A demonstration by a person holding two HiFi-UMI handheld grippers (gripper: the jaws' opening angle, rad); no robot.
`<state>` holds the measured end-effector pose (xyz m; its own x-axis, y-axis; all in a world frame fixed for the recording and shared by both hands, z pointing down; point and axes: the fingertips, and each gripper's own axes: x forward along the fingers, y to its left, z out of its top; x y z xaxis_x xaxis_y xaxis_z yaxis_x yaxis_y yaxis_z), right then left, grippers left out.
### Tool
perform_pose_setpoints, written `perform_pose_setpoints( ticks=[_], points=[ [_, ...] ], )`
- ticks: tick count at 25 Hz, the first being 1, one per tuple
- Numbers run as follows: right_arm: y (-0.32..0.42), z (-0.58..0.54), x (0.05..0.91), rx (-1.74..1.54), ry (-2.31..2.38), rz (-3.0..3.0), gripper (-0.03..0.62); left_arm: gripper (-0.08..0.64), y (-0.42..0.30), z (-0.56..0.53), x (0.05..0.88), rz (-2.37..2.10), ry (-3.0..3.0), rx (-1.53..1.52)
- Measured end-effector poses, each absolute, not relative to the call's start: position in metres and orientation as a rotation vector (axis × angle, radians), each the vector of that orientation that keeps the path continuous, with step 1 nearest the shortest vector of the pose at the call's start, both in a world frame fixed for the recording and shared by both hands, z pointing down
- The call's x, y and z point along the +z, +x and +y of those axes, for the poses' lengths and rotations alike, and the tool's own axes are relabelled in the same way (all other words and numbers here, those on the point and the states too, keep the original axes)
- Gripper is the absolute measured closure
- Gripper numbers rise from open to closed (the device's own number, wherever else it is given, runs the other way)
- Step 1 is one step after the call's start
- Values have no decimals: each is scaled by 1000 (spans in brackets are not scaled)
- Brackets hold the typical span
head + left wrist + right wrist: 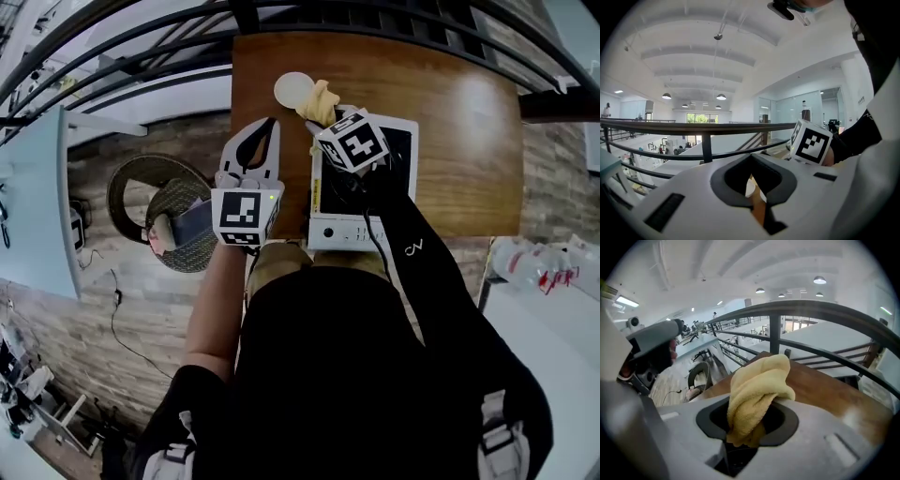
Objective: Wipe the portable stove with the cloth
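Observation:
The portable stove is white with a black top and sits at the near edge of the wooden table. Just above its far left corner, my right gripper is shut on a bunched yellow cloth. In the right gripper view the cloth fills the space between the jaws and hides the fingertips. My left gripper hovers left of the stove over the table's left edge. Its jaws meet at the tips with nothing between them.
A round white disc lies on the table beside the cloth. Dark metal railings run behind the table. Two round wicker seats stand on the floor to the left. A white surface with plastic bags is at the right.

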<state>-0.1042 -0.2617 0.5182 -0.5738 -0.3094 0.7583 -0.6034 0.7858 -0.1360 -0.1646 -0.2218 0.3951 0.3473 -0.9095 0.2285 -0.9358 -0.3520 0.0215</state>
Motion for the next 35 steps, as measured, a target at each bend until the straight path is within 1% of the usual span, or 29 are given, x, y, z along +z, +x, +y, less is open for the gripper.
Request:
perform_pose_setpoints(
  ticks=[3,6,14,17,20,23,26,29,35],
  points=[
    [-90,-271,532,528,702,-2156,471,552,-164,-221,397,-1744,2411,303],
    [-50,-279,538,561,789,-2096,471,552,-145,-222,401,-1750,2399,321],
    [85,-292,551,643,1006,-1987,471,552,-60,-242,410,-1625,2489,318],
    [112,-294,546,691,1036,-2027,471,552,-29,-247,411,-1593,2519,320],
    [150,-293,551,659,1085,-1953,471,552,0,-250,413,-1563,2538,320],
    [171,-286,559,715,1116,-1923,471,552,11,-250,413,-1551,2544,321],
    [169,-286,551,719,1131,-1949,471,552,10,-250,414,-1560,2516,316],
    [144,-290,527,691,1106,-2041,471,552,6,-250,405,-1580,2529,285],
    [44,-270,488,644,943,-2223,471,552,-58,-235,397,-1715,2465,318]
  ],
)
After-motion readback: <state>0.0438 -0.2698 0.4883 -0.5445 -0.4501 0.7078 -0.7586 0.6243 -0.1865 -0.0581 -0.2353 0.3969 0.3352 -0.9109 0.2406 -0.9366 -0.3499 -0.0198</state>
